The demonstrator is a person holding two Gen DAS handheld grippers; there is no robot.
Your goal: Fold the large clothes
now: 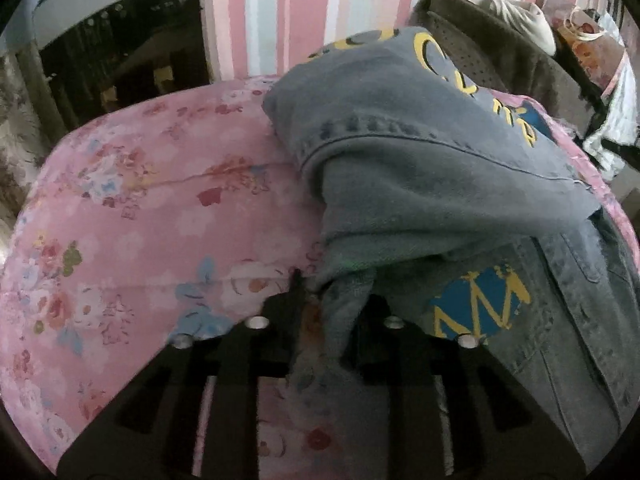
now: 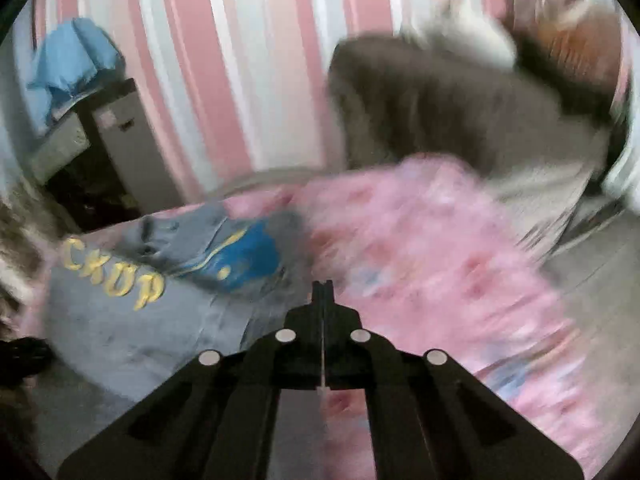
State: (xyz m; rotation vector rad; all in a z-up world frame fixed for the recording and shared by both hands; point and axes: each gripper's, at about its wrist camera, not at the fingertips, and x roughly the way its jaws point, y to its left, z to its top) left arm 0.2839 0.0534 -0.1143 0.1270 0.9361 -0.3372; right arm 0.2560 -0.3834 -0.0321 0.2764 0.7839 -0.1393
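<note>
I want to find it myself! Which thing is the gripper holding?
Look at the pink flowery sheet below the striped wall. The grey-blue denim jacket lies on it, a fold pinched in the left gripper. Only it has yellow letters and blue patches.

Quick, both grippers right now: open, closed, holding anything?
Left gripper: closed on a fold of the grey denim jacket.
Right gripper: shut, nothing between its fingers.

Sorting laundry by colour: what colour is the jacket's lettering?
Yellow, on the grey-blue denim jacket; clearest in the right wrist view.
</note>
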